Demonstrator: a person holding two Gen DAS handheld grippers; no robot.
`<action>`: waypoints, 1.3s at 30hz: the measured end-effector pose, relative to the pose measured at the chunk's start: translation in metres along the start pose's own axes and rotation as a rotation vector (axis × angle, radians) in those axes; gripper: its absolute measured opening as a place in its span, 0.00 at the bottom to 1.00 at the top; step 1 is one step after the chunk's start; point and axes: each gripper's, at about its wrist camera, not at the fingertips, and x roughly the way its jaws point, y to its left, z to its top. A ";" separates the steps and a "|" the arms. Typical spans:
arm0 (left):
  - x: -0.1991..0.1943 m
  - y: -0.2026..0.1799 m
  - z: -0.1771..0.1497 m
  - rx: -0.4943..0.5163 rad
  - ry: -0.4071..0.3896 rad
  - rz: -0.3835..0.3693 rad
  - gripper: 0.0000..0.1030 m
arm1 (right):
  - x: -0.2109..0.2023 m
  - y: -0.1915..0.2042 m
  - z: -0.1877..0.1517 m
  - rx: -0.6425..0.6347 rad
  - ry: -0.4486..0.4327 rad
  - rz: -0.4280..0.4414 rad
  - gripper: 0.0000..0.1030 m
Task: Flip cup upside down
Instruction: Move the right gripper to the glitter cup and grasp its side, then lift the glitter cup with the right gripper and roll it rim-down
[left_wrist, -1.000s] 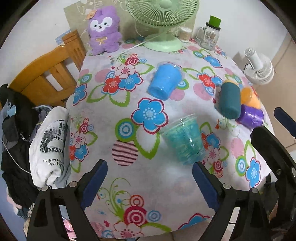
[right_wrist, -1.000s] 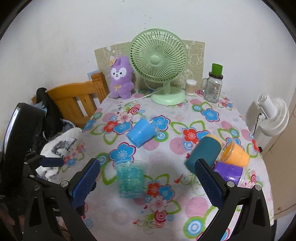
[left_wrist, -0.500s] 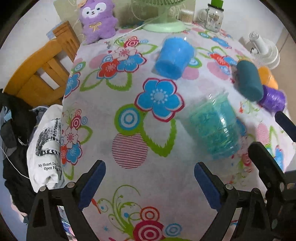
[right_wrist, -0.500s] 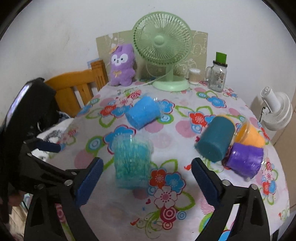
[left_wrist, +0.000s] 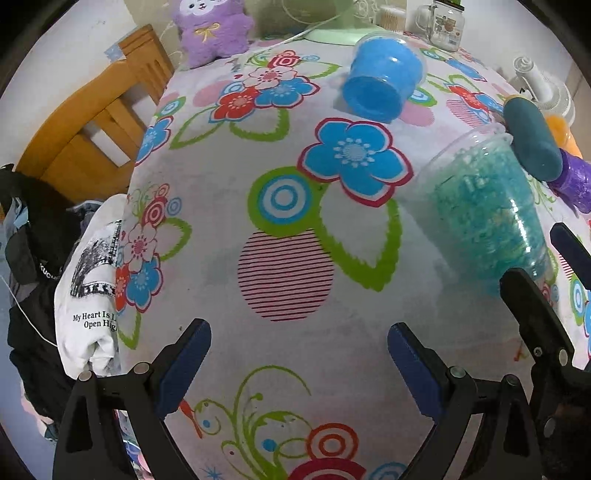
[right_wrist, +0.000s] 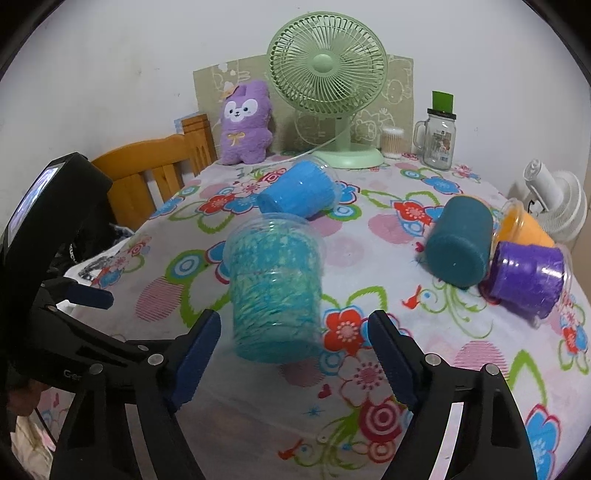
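Observation:
A clear cup filled with turquoise material (right_wrist: 275, 288) stands upright on the flowered tablecloth (right_wrist: 369, 369). My right gripper (right_wrist: 293, 363) is open, its blue pads on either side of the cup's base, not touching it. In the left wrist view the same cup (left_wrist: 487, 206) stands at the right, with the right gripper's black finger (left_wrist: 535, 321) in front of it. My left gripper (left_wrist: 299, 365) is open and empty, low over the tablecloth (left_wrist: 280, 273) left of the cup.
A blue cup (right_wrist: 299, 192), a dark teal cup (right_wrist: 458, 243), a purple cup (right_wrist: 526, 278) and an orange cup (right_wrist: 524, 225) lie on their sides. A green fan (right_wrist: 328, 81), plush toy (right_wrist: 245, 123) and glass jar (right_wrist: 437, 138) stand at the back. A wooden chair (left_wrist: 92, 125) is left.
Both grippers moved forward and lower toward the table. The right gripper closed in on the turquoise cup until its pads flank the base. The cup has not moved.

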 end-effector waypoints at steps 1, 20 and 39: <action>0.000 0.001 -0.001 -0.002 -0.002 -0.001 0.95 | 0.001 0.001 -0.002 0.001 -0.006 -0.014 0.81; -0.018 0.003 -0.001 -0.011 0.024 -0.052 0.95 | -0.003 -0.003 0.006 0.049 0.093 -0.003 0.55; -0.081 -0.006 0.015 -0.089 0.036 -0.141 0.95 | -0.029 -0.015 0.078 0.024 0.347 -0.020 0.55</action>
